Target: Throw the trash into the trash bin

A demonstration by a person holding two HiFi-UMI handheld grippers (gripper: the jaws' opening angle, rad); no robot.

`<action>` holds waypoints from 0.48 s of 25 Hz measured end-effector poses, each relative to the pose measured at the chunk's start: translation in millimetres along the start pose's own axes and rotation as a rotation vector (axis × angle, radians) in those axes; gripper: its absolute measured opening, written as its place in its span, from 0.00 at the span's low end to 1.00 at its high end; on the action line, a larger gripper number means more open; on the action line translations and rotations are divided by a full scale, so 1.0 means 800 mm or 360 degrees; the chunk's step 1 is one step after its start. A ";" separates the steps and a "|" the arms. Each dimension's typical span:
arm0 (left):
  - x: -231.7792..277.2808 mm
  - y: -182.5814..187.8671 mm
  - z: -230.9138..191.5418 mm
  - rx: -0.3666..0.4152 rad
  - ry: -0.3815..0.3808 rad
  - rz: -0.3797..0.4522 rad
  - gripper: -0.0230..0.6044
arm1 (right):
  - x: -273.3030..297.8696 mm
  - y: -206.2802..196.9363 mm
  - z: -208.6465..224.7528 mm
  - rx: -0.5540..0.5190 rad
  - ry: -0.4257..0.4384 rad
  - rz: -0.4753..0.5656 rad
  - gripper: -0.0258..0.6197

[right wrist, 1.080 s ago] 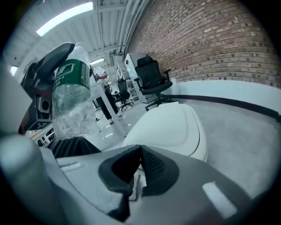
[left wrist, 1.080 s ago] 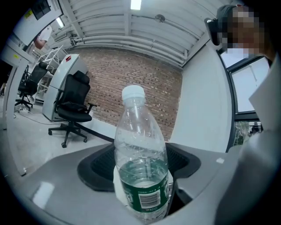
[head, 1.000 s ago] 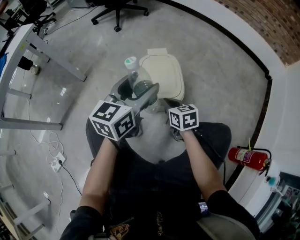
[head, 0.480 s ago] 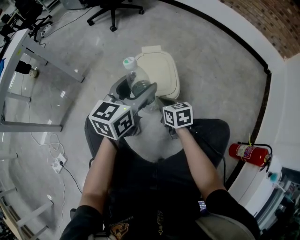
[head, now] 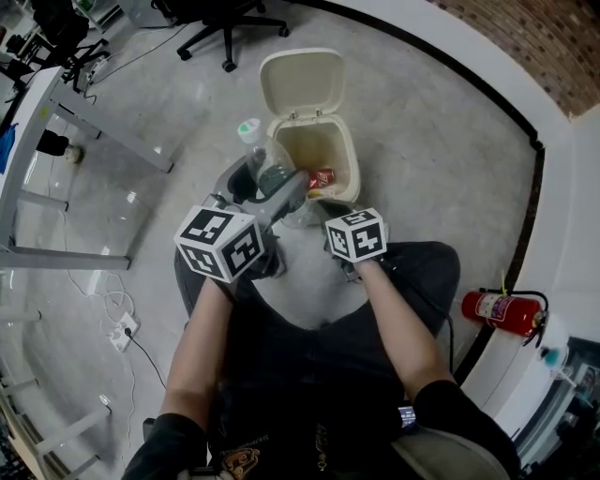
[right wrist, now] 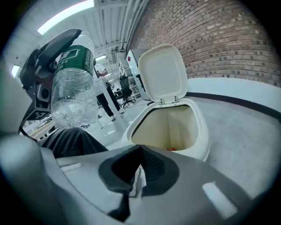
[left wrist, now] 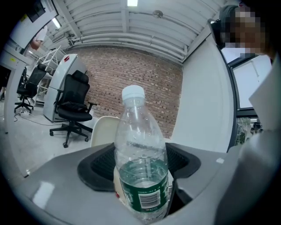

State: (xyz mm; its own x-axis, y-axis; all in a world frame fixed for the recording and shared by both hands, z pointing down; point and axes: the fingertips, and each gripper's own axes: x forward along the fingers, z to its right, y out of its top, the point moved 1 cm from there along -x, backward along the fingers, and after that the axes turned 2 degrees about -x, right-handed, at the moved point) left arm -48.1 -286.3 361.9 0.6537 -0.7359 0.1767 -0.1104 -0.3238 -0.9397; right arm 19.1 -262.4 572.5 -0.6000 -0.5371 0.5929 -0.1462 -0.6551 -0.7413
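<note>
The cream trash bin (head: 349, 157) stands on the floor in front of my knees, its lid (head: 302, 82) swung up. A red can (head: 321, 178) lies inside it. My left gripper (head: 269, 185) is shut on a clear plastic bottle (head: 265, 159) with a green label and a little water, held upright just left of the bin. The left gripper view shows the bottle (left wrist: 142, 167) between the jaws. My right gripper (right wrist: 136, 176) is shut on a white paper scrap (right wrist: 139, 176), close to the bin's (right wrist: 199, 132) near rim. Its marker cube (head: 356, 234) hides the jaws from the head view.
A black office chair (head: 220, 19) stands beyond the bin. A white desk (head: 56, 103) runs along the left. A power strip (head: 122, 330) and cable lie on the floor at the left. A red fire extinguisher (head: 497, 309) sits by the curved white wall at the right.
The bin's lid was down and has swung up, baring the red can inside. Both grippers have stayed nearly in place, the right one shifted slightly left.
</note>
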 end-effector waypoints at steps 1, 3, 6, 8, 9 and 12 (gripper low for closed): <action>0.001 0.002 -0.001 0.0008 0.0001 0.0000 0.59 | -0.001 0.001 0.001 0.0008 0.0000 -0.0004 0.04; 0.004 0.004 -0.003 0.0022 0.0001 -0.0001 0.59 | -0.005 0.005 0.004 0.0005 -0.0015 0.0004 0.04; 0.012 0.005 -0.007 0.0029 -0.0002 -0.0006 0.59 | -0.013 0.023 0.007 0.0007 -0.0018 0.0060 0.04; 0.021 0.006 -0.012 0.0029 -0.0005 -0.0004 0.59 | -0.018 0.040 0.012 0.0010 -0.0023 0.0103 0.04; 0.026 0.006 -0.014 0.0031 -0.0008 -0.0004 0.59 | -0.022 0.049 0.015 0.0013 -0.0027 0.0122 0.04; 0.047 0.003 -0.019 0.0059 -0.0035 -0.0019 0.59 | -0.035 0.072 0.029 0.0018 -0.0056 0.0180 0.04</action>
State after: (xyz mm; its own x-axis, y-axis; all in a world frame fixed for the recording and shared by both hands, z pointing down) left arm -34.8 -323.6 370.7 0.6712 -0.7186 0.1817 -0.0750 -0.3097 -0.9479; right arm 45.8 -297.5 520.8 -0.5841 -0.6262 0.5163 -0.0701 -0.5948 -0.8008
